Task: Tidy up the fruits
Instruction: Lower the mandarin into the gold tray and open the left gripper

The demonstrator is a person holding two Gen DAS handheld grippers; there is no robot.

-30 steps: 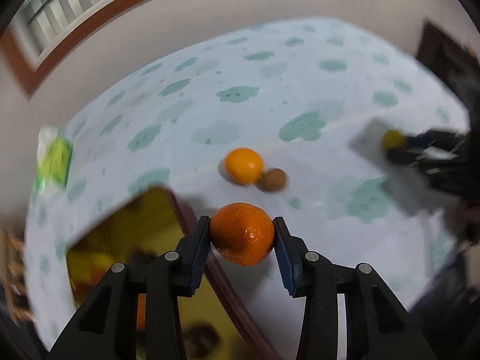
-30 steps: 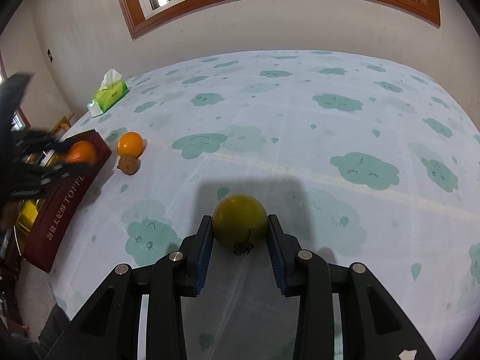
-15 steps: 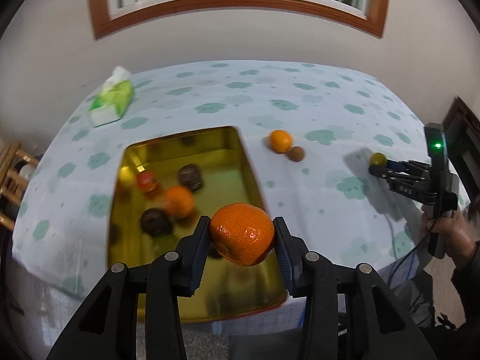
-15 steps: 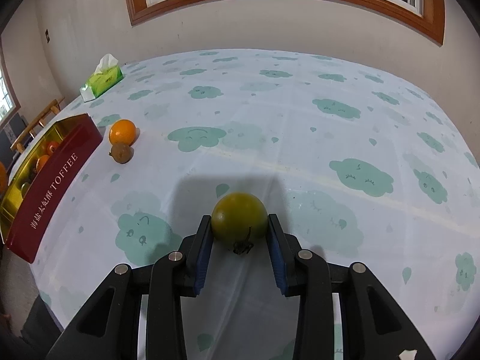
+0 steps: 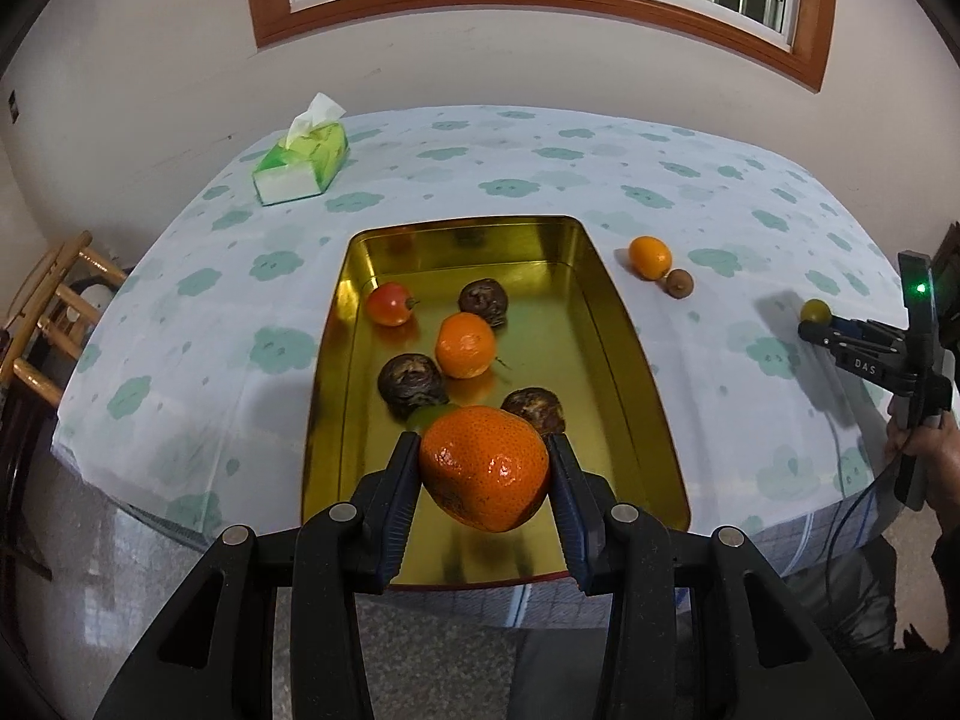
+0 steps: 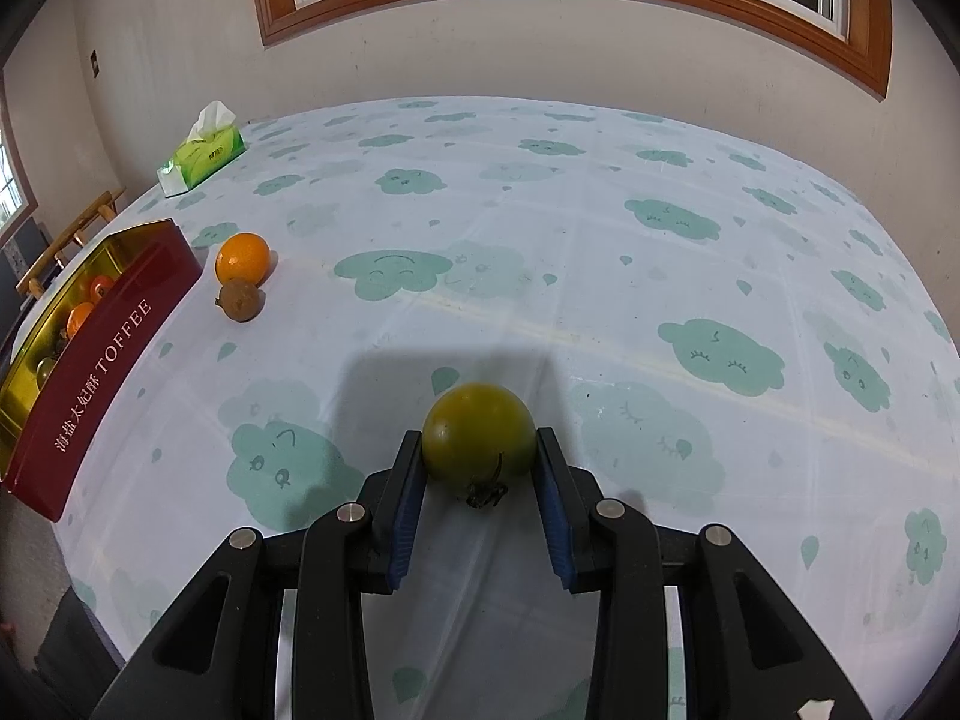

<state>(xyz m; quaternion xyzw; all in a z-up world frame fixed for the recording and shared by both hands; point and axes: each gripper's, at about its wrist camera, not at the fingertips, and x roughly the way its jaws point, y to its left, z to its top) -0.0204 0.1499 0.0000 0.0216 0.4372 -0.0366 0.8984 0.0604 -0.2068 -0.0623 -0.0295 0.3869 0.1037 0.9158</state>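
Note:
My left gripper point(image 5: 485, 468) is shut on a large mandarin point(image 5: 485, 468), held above the near end of the gold tin tray point(image 5: 624, 324). Inside the tray lie a red tomato point(image 5: 391, 303), an orange point(image 5: 465, 344) and three dark wrinkled fruits point(image 5: 411, 378). My right gripper point(image 6: 479, 462) is shut on a green tomato point(image 6: 479, 429) just over the tablecloth. In the left wrist view the right gripper point(image 5: 819, 324) shows at the far right with the green tomato point(image 5: 816, 309). On the cloth beside the tray sit a small orange point(image 6: 242, 258) and a brown fruit point(image 6: 240, 299).
A green tissue pack point(image 5: 303, 159) lies at the table's far left corner. The tray's red side point(image 6: 114, 360) reads TOFFEE. A wooden chair point(image 5: 51, 300) stands left of the table. A person's hand point(image 5: 927, 450) grips the right tool. The cloud-print cloth point(image 6: 600, 240) stretches wide to the right.
My left gripper has swung with the mandarin from over the cloth beside the tray to above the tray's near end, and it has rolled. The right gripper has stayed put with the green tomato.

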